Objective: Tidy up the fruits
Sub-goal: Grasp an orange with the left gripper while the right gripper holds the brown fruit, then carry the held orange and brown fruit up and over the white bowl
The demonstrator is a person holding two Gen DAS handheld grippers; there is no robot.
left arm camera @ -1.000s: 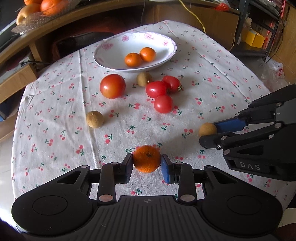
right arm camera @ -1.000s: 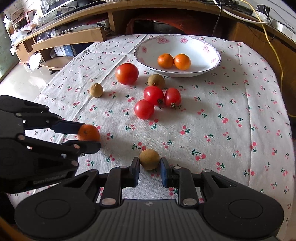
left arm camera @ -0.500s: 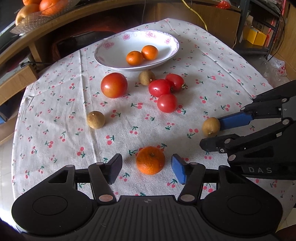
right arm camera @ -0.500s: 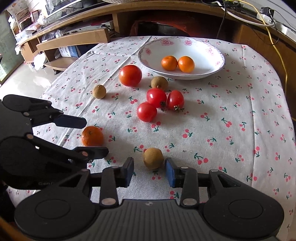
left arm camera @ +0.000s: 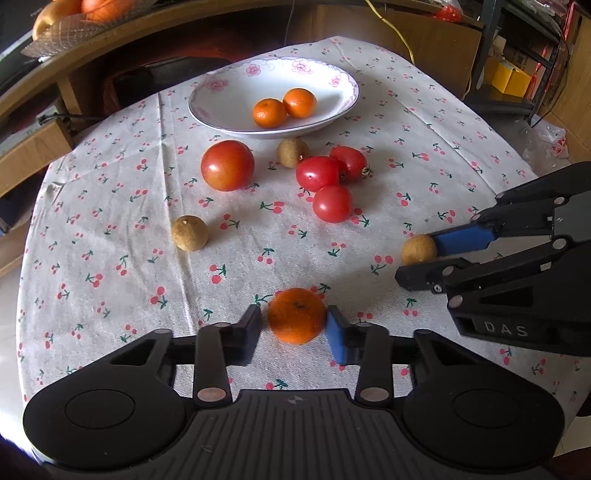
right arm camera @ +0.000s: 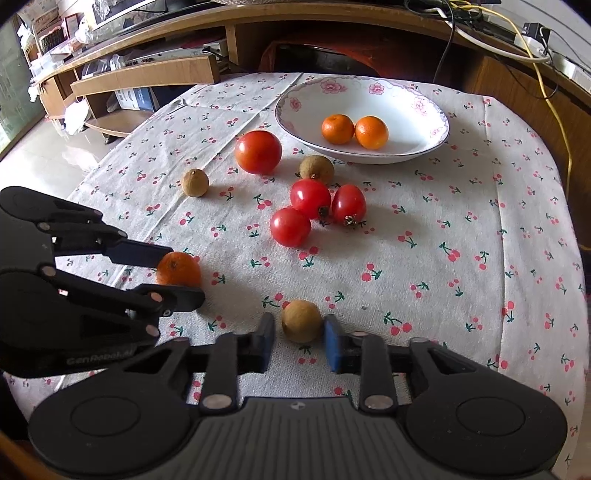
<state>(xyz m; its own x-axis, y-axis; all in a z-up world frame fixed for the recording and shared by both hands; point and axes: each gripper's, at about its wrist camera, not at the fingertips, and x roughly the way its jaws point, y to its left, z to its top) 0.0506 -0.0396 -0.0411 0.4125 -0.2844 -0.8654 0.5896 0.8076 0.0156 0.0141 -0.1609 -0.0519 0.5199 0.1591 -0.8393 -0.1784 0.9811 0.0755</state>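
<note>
A mandarin (left arm camera: 295,315) lies on the cherry-print tablecloth near the front edge, and my left gripper (left arm camera: 294,325) is shut on its sides. To its right, my right gripper (right arm camera: 300,332) is closed around a brown longan (right arm camera: 301,320); contact looks tight, with only slivers of gap. Both fruits still rest on the cloth. Each gripper shows in the other's view: the left gripper (right arm camera: 181,277) and the right gripper (left arm camera: 419,258). A white floral plate (left arm camera: 347,96) at the far side holds two mandarins (left arm camera: 269,112).
Between the plate and the grippers lie a large tomato (left arm camera: 227,165), three small tomatoes (left arm camera: 317,172), and two more longans (left arm camera: 189,233) (left arm camera: 292,152). Wooden shelving (right arm camera: 147,77) curves behind the table. A fruit basket (left arm camera: 74,14) sits up left and a yellow cable (right arm camera: 554,110) hangs right.
Both grippers were narrow around their fruits a second ago, opened wide half a second ago, and have now closed in again on the mandarin and the longan. The fruits stayed put.
</note>
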